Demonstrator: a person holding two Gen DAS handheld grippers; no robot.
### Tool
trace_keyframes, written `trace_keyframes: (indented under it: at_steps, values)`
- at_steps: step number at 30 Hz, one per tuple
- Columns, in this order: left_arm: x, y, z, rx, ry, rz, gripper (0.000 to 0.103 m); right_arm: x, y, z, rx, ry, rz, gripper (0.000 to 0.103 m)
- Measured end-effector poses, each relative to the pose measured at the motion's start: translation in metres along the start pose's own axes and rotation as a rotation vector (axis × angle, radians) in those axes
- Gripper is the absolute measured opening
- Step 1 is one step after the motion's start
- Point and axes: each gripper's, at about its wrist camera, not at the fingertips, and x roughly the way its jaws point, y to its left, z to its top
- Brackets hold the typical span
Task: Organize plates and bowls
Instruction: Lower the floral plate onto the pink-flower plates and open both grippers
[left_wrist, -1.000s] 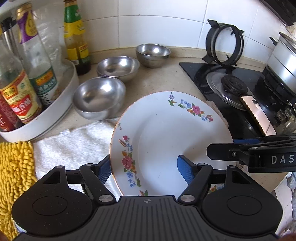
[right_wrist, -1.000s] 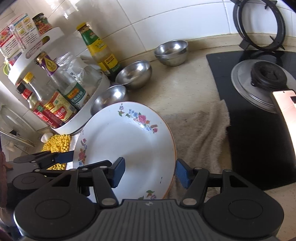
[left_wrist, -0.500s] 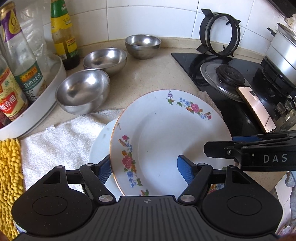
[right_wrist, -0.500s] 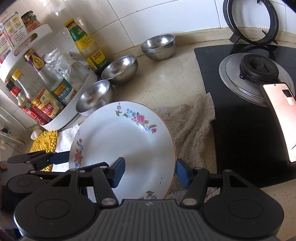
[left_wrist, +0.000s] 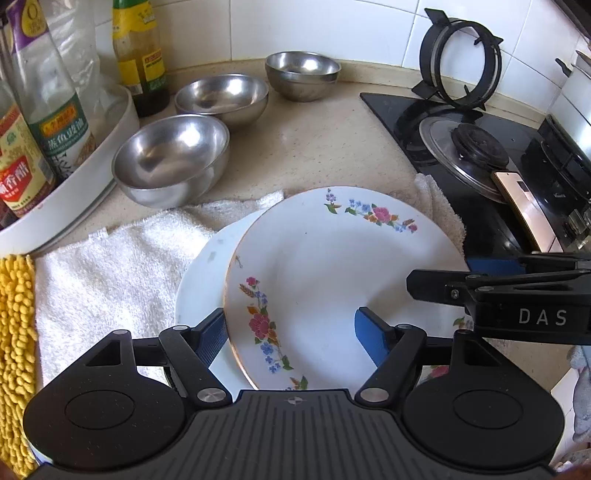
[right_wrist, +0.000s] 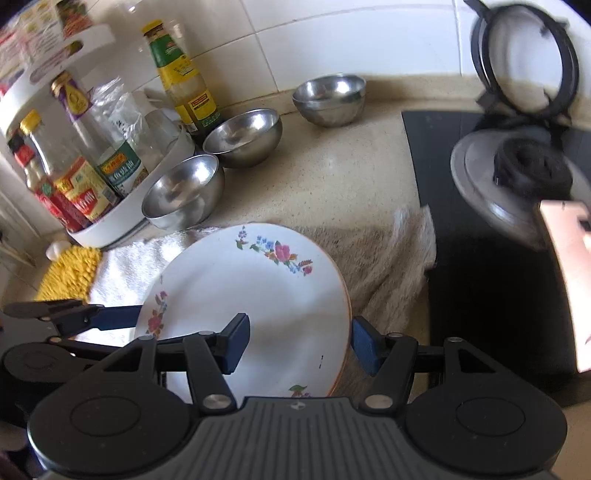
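Note:
A white plate with flower prints (left_wrist: 332, 266) (right_wrist: 251, 295) is held between both grippers above a towel. My left gripper (left_wrist: 290, 332) is shut on its left rim. My right gripper (right_wrist: 299, 343) is shut on its right rim and shows in the left wrist view (left_wrist: 480, 280). A plain white plate (left_wrist: 201, 280) lies on the white towel (left_wrist: 110, 266) just under the flowered plate, partly hidden. Three steel bowls stand behind: near (left_wrist: 171, 158), middle (left_wrist: 223, 98), far (left_wrist: 303, 75).
A white turntable rack (left_wrist: 74, 147) with sauce bottles is at the left. A yellow chenille cloth (left_wrist: 14, 325) lies at the far left. The black hob (left_wrist: 480, 147) with a phone (left_wrist: 524, 210) is at the right. A beige towel (right_wrist: 380, 266) lies beside the hob.
Both grippers moved the flowered plate left and down toward the towel. The plain white plate came into view under it. The bowls appear closer.

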Motion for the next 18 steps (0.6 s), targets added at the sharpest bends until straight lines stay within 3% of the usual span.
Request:
trace_keyframes:
  at_steps: [4,12,18]
  values:
    - [0.0,0.001,-0.001,-0.001,-0.002,-0.01,0.071,-0.003,0.007,0.007,-0.074,-0.035,-0.047,0.073]
    - [-0.013,0.002,0.006,-0.012,-0.06,0.018,0.075,-0.006,0.019,0.02,-0.191,-0.091,-0.136,0.074]
    - [-0.017,0.007,0.005,-0.042,-0.07,0.04,0.077,-0.003,0.027,0.025,-0.247,-0.093,-0.148,0.075]
